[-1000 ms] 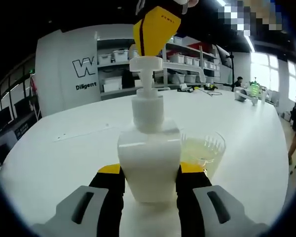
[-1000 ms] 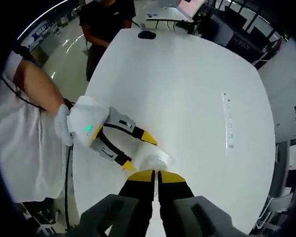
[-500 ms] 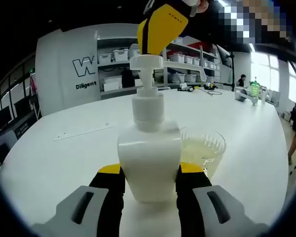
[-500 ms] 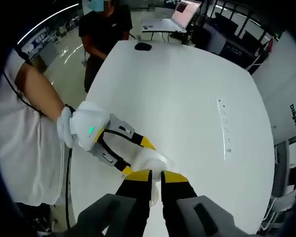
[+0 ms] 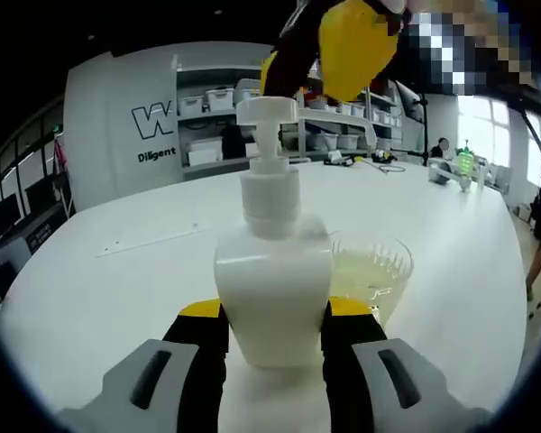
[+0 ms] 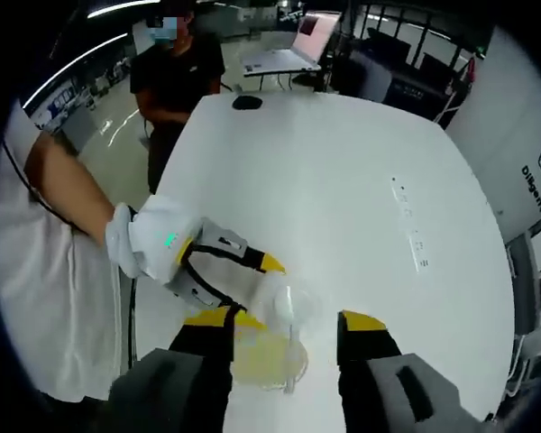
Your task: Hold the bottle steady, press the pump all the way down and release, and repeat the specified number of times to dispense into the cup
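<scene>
A white pump bottle [image 5: 272,293] stands on the white table [image 5: 99,289], with my left gripper [image 5: 275,316] shut on its body. The pump head [image 5: 269,112] is up, its spout pointing right over a clear cup [image 5: 371,275] that holds yellowish liquid. A yellow finger [image 5: 356,41] of my right gripper hangs above the pump head, apart from it. In the right gripper view, looking down, my right gripper [image 6: 288,327] stands open over the bottle [image 6: 284,302] and the cup [image 6: 266,358]. The left gripper [image 6: 212,262] comes in from the left.
A person's sleeve and arm [image 6: 45,207] are at the left table edge, and another person [image 6: 176,77] stands beyond the table. A laptop [image 6: 288,45] and a dark mouse [image 6: 246,102] lie at the far end. Shelves with bins [image 5: 207,126] line the back wall.
My right gripper has gone from shut on top of the pump head to open and higher above it. The bottle, the cup and my left gripper have stayed put.
</scene>
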{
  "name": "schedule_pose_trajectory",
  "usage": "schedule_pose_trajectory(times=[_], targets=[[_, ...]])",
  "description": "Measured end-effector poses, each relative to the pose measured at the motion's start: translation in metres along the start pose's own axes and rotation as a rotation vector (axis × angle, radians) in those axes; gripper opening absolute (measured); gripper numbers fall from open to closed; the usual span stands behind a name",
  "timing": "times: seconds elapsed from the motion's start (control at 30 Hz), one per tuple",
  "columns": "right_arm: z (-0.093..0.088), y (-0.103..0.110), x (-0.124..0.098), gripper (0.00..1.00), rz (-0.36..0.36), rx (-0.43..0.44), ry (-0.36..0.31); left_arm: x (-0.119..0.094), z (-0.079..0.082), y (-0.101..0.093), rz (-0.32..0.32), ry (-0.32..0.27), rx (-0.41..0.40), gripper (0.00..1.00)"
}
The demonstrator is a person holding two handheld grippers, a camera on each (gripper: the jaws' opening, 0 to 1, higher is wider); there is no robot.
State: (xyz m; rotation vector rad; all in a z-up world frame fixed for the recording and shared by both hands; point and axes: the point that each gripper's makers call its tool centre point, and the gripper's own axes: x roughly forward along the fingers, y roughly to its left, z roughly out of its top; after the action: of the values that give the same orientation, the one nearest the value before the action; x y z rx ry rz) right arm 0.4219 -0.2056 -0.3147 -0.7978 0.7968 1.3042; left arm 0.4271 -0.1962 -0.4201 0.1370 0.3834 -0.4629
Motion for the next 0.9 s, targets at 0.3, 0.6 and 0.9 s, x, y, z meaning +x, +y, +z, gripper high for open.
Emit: schedule_pose_trajectory(times=[0.3,0.6,0.9], targets=[[0.001,0.013,-0.007,0.6,0.023,0.161,-0.108,0.001,0.0,0.001,-0.002,0.001,0.002,0.38],[0.003,0.013,-0.012,0.97,-0.067,0.199,-0.324,0.0,-0.001,0.001,-0.004,0.007,0.002,0.38],[0.001,0.021,-0.016,1.0,-0.073,0.308,-0.431,0.0,-0.002,0.003,-0.002,0.012,0.003,0.38]])
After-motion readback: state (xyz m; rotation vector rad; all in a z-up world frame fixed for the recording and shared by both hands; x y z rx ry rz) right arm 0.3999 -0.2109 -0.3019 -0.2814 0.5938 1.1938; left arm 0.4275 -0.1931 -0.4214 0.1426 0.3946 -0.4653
